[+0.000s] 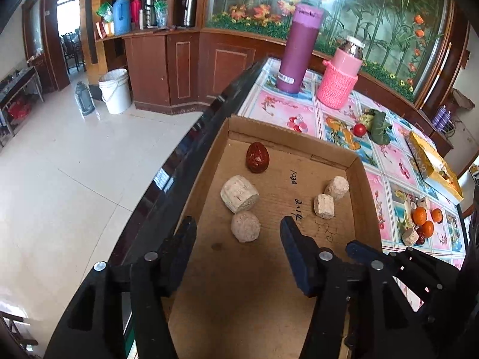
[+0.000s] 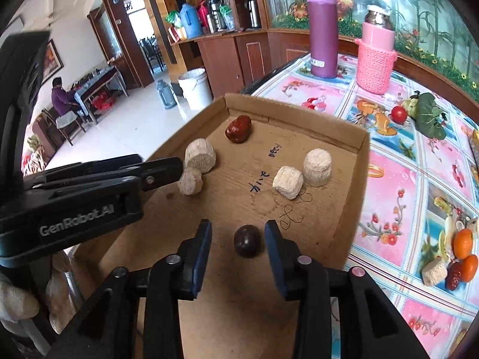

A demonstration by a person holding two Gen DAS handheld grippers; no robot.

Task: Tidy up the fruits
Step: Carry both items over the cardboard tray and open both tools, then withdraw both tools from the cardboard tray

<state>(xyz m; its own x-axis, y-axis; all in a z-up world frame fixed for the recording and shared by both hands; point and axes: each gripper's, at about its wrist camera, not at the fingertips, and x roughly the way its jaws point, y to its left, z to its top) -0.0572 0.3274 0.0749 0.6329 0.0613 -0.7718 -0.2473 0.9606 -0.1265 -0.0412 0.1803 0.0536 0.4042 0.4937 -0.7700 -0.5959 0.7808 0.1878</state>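
A shallow cardboard tray (image 1: 356,179) (image 2: 359,161) holds a red date (image 1: 257,157) (image 2: 238,128) and several pale cork-like chunks (image 1: 239,199) (image 2: 317,163). My left gripper (image 1: 238,239) is open over the tray, its jaws wide either side of a round pale chunk (image 1: 245,226); it also shows in the right wrist view (image 2: 167,167). My right gripper (image 2: 238,239) is open, and a dark round fruit (image 2: 247,240) lies on the tray between its fingers. Oranges (image 1: 425,221) (image 2: 463,242) with a date and a chunk lie on the tablecloth to the right.
A purple flask (image 1: 296,51) (image 2: 322,30) and a pink knitted-sleeve bottle (image 1: 341,74) (image 2: 376,56) stand behind the tray. A small tomato (image 1: 359,129) (image 2: 398,114), leafy greens (image 1: 380,127) and a yellow box (image 1: 431,164) lie right. The table's dark left edge (image 1: 185,161) drops to tiled floor.
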